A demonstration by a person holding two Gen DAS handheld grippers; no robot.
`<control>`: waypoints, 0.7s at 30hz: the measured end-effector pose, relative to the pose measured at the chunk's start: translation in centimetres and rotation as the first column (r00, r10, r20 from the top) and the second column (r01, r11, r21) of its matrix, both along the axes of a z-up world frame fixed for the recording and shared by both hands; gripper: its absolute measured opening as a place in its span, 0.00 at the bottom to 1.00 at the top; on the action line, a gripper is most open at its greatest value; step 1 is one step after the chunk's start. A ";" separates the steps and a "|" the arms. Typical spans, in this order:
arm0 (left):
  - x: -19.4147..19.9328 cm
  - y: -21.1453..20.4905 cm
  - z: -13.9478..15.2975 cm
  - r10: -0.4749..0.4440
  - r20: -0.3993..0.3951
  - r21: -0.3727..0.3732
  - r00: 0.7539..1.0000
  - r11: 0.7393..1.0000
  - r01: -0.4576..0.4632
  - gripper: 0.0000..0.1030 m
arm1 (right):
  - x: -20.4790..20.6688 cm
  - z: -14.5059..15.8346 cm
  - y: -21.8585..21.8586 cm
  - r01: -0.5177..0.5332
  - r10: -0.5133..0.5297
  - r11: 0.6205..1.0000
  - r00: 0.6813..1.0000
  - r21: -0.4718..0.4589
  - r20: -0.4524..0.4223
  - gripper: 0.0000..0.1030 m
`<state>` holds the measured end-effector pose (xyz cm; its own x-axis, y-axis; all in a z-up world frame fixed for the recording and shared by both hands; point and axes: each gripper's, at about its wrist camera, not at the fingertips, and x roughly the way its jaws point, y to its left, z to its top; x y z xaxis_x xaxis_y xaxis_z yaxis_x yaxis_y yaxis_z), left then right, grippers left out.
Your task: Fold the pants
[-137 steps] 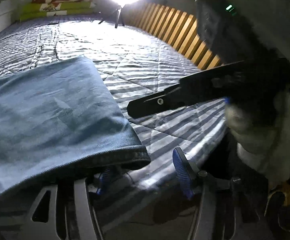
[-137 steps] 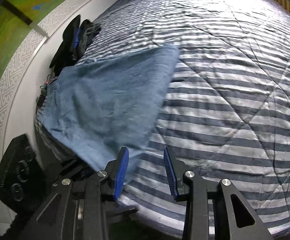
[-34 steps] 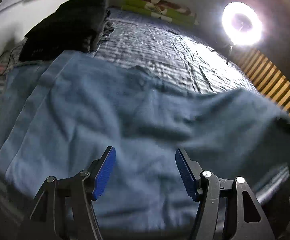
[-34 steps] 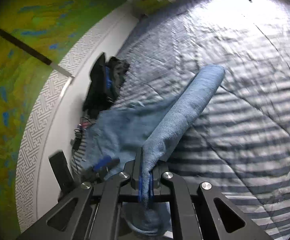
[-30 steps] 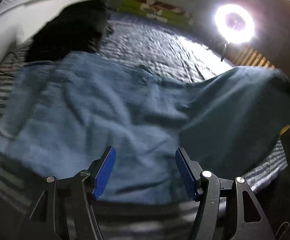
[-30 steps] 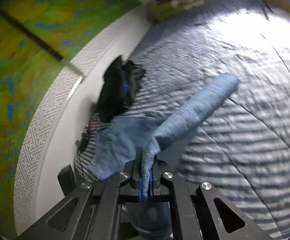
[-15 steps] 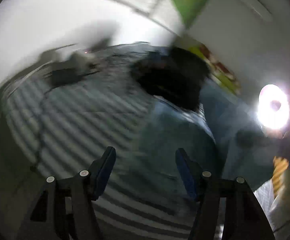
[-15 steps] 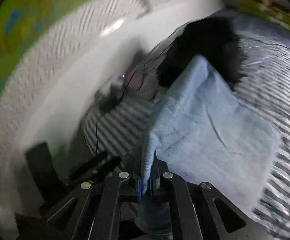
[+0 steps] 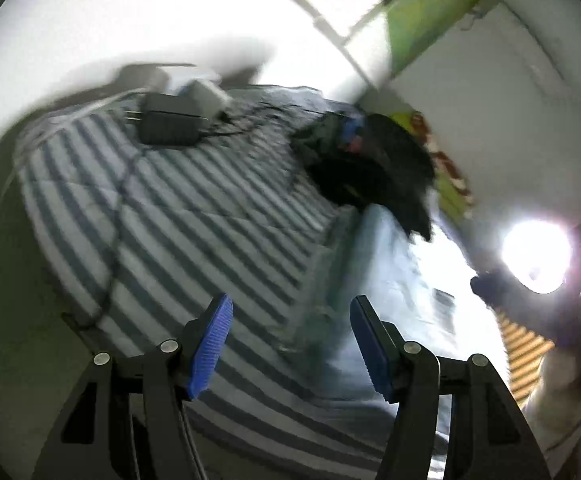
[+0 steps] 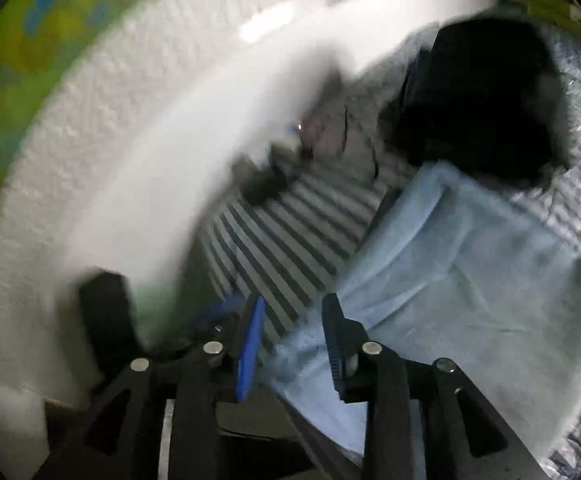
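Near the bed's corner the right claw (image 10: pixel 292 344), which carried the pants (image 10: pixel 462 264) over double, is opening off them; the left claw (image 9: pixel 290 344) gapes empty.

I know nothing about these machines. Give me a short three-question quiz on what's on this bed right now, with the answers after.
1. True or false: the left gripper is clamped on the blue pants.
2. What lies against the far end of the pants? A) a black heap of clothes B) a red pillow C) a book
3. Fill in: the bedcover has a ______ pattern.

Key: 1. False; it is open over the bedcover, holding nothing. 2. A, the black heap of clothes. 3. Striped.

The right gripper is opening, with the pants' edge between its fingers.
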<state>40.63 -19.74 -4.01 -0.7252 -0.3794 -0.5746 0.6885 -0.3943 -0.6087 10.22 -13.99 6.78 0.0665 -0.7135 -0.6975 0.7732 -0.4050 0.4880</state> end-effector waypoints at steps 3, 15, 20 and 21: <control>-0.8 0.7 0.4 -0.061 -0.023 -0.001 0.998 0.998 0.061 0.71 | -1.2 1.9 5.1 0.089 -0.091 0.995 0.994 -0.035 -0.057 0.38; -7.6 1.2 -2.2 -0.064 0.299 -0.024 0.952 0.997 0.074 0.50 | -1.5 -9.2 20.3 0.305 -0.326 0.941 0.934 0.145 0.149 0.39; -6.9 2.3 0.0 0.105 0.410 -0.166 0.906 0.985 -0.039 0.52 | -1.4 -8.4 19.6 0.316 -0.328 0.940 0.941 0.130 0.086 0.39; -6.7 2.7 1.0 0.139 0.404 -0.206 0.904 0.977 -0.058 0.52 | -1.9 -7.6 19.5 0.335 -0.342 0.936 0.938 0.113 0.052 0.39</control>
<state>33.93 -17.05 -3.02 -0.3907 -0.5648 -0.7269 0.9029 -0.3890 -0.1830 8.32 5.48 -0.84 -0.1155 -0.6285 -0.7692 0.5472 -0.6865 0.4788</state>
